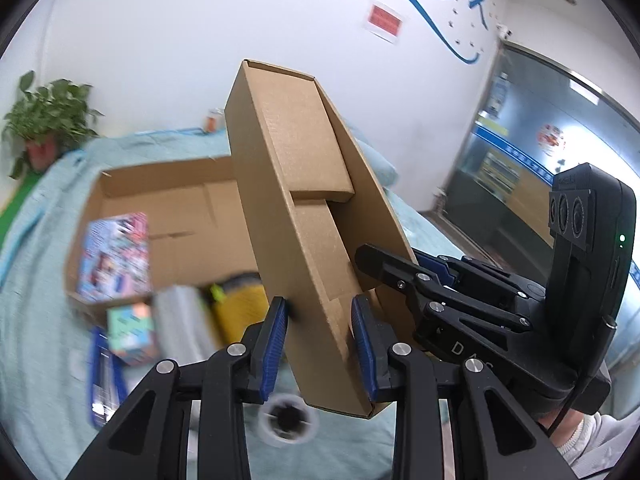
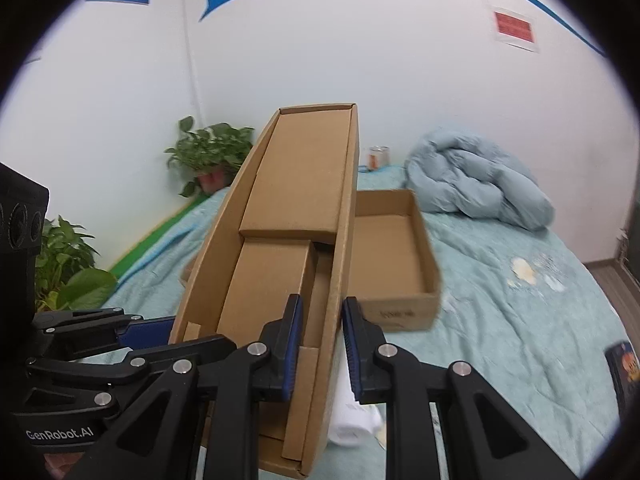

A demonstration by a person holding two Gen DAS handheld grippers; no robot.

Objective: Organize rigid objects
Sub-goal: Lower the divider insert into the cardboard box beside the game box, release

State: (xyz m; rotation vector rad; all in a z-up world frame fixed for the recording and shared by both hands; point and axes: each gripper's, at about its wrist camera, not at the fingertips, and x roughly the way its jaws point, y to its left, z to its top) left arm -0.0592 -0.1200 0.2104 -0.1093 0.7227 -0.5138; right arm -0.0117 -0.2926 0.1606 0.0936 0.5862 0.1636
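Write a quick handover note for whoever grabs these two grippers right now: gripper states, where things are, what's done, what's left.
Left gripper: shut on one side wall of the long cardboard tray, held tilted in the air.
Right gripper: shut on the tray's opposite wall.
Open cardboard box sits on the blue bedspread; a colourful box is already inside.
Small boxes, a yellow item and a dark round item lie blurred by the box's near wall.
Left: set the tray down, then likely pack the loose items.
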